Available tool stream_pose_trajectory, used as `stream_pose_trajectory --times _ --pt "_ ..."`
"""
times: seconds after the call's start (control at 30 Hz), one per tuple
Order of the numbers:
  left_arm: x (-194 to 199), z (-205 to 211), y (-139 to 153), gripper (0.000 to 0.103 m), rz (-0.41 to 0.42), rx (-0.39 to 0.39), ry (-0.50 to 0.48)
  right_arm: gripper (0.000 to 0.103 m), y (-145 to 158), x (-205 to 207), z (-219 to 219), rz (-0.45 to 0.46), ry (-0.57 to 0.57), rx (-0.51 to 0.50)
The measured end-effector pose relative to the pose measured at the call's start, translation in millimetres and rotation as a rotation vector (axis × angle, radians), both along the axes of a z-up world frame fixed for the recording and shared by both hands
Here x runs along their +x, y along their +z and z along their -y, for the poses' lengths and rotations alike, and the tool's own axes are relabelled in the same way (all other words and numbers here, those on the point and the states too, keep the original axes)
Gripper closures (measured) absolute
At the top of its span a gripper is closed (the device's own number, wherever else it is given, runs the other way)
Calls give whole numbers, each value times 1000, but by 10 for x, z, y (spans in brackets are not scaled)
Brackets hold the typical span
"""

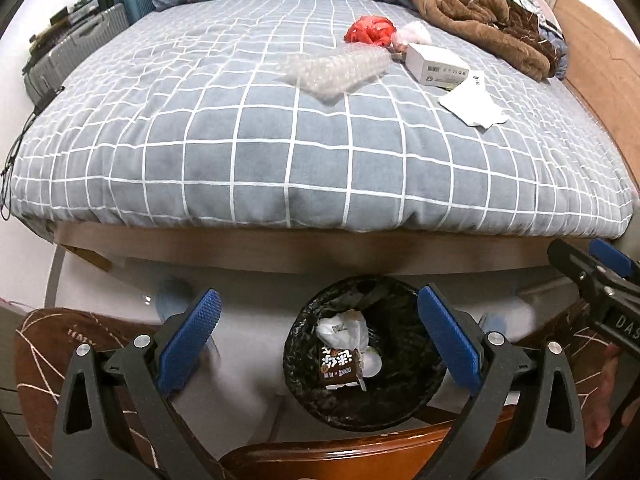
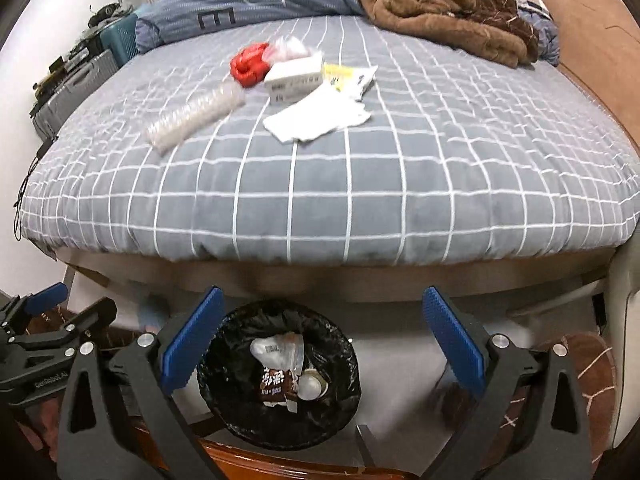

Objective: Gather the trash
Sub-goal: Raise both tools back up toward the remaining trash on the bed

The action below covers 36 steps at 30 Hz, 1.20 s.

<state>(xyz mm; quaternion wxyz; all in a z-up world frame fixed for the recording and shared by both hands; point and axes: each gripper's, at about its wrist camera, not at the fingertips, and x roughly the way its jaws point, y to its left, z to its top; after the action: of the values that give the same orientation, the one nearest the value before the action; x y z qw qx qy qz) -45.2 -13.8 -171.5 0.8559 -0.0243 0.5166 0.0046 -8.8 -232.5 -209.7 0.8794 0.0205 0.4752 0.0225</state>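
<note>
Grey checked bed (image 1: 280, 152): it carries all the trash you have left to gather, grouped on the far half, right of centre.
Trash pile: red crumpled bag (image 1: 370, 30), bubble wrap (image 1: 336, 70), white box (image 1: 436, 65) and white paper (image 1: 474, 104) lie close together, the box just right of the red bag, the paper nearer you than the box.
Bin: black-lined trash bin (image 1: 362, 354) stands on the floor at the near edge of the bed, already holding a brown wrapper (image 1: 340, 366) and some white scraps.
Left gripper (image 1: 318, 336): your jaws are spread wide and hold nothing, poised above the bin.
Right gripper (image 2: 324, 340): jaws also spread wide and carrying nothing, over the bin's right side.
Step in hand: judged from this, you are between items, so reach out over the bed for the next piece.
Advice: take the nearest piece first, the paper or the bubble wrap, so that you do not drag an arm across the others.
Grip: pinch flat paper at a raised edge; press lightly into the soft quilt to get a blue pad (image 1: 192, 340) under it.
Risk: bubble wrap is springy and may slip, so close on its middle.
</note>
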Motion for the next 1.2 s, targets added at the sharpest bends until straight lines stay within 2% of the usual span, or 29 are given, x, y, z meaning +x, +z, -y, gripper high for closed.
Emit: stream_pose_trajectory --times 0.27,0.57,0.9,1.1,1.2 --pt "167 23 29 6 -9 -3 -14 8 82 135 113 9 -22 19" --pt "612 -25 198 6 18 -10 -1 8 212 572 174 27 -23 26" --pt "1115 28 481 6 60 38 -26 8 281 1142 122 29 3 42" --pt "1476 61 426 6 45 31 -41 8 240 1449 20 7 33 38" --pt "1646 71 352 6 28 22 -47 11 188 1609 -51 -13 41 37"
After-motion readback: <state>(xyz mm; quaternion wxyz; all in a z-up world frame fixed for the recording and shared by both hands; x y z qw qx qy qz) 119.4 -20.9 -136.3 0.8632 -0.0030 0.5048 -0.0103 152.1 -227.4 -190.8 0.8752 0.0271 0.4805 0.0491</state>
